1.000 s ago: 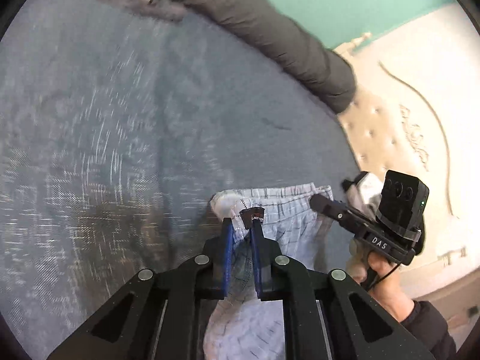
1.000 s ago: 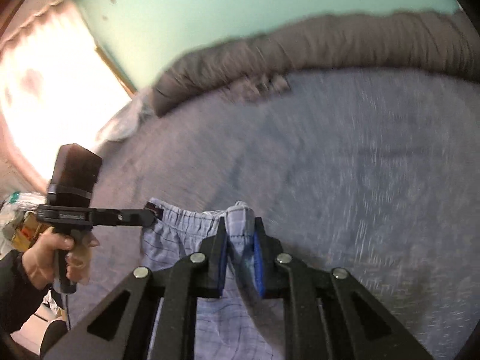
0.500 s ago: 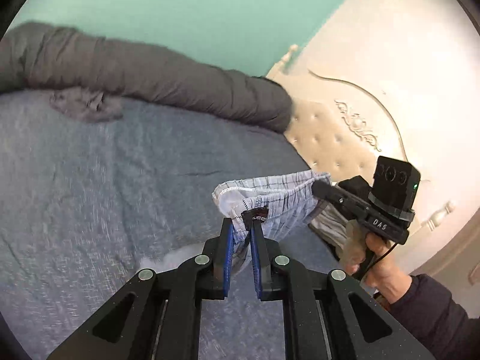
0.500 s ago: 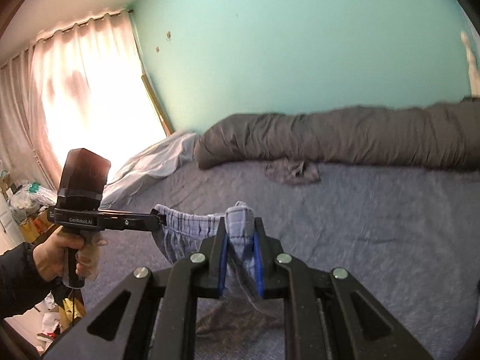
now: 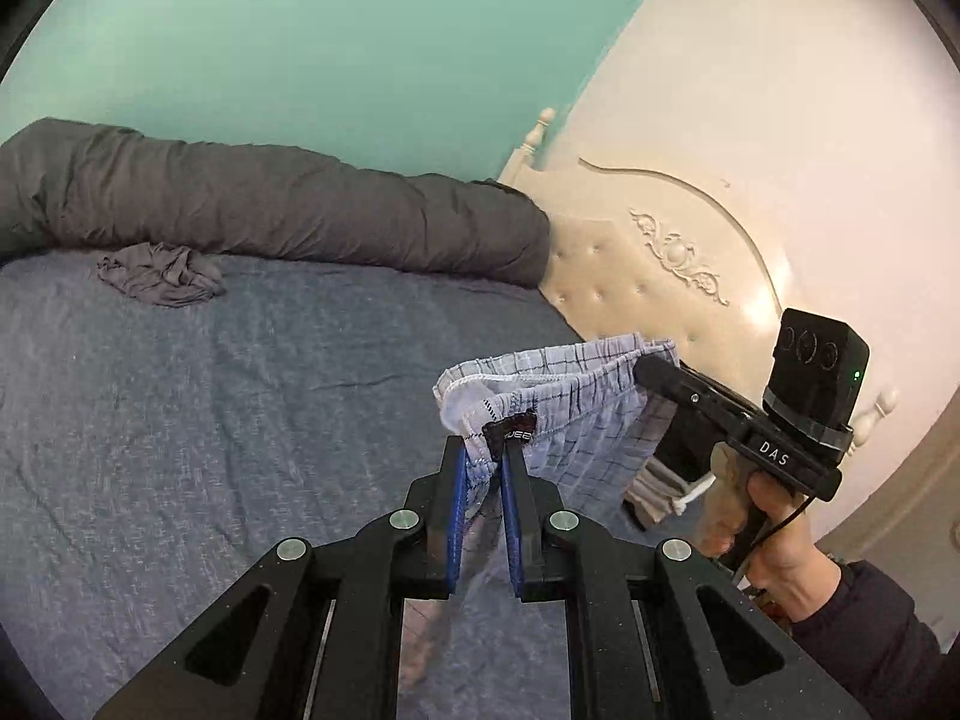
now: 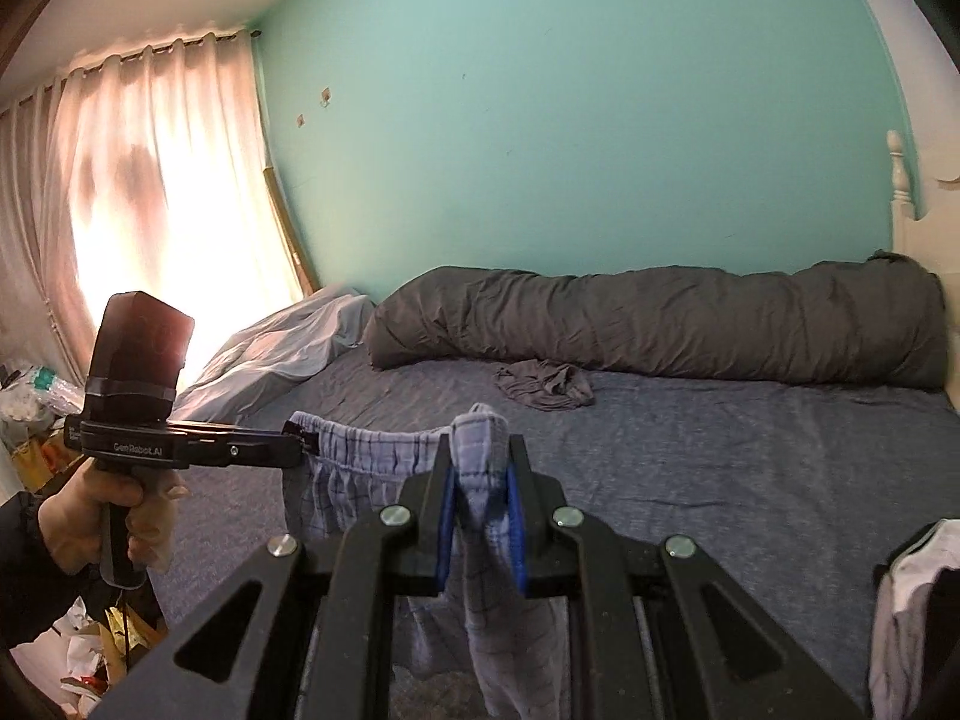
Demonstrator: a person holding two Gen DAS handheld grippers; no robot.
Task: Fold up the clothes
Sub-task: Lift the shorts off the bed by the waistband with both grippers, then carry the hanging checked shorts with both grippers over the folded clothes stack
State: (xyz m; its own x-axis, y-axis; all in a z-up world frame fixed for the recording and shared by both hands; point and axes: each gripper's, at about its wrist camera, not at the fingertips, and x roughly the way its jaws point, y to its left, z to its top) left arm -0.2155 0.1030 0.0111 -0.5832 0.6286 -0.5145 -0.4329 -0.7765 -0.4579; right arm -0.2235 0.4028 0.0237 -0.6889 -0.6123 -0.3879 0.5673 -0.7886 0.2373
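A pair of light blue plaid shorts (image 5: 570,414) hangs in the air above the bed, stretched by its waistband between my two grippers. My left gripper (image 5: 483,450) is shut on one end of the waistband, by a black label. My right gripper (image 6: 480,450) is shut on the other end, with the cloth bunched between its blue pads. The shorts (image 6: 366,462) hang down below both grippers. Each gripper shows in the other's view, the right one (image 5: 651,369) and the left one (image 6: 297,450).
The bed (image 5: 210,420) has a blue-grey sheet. A rolled grey duvet (image 5: 270,210) lies along the far wall, with a crumpled grey garment (image 5: 162,273) in front of it. A cream headboard (image 5: 660,252) stands at the right. More clothes (image 6: 912,600) lie at the right.
Both grippers have lifted and tilted up from the bed with the shorts held between them. The shorts now hang clear of the sheet.
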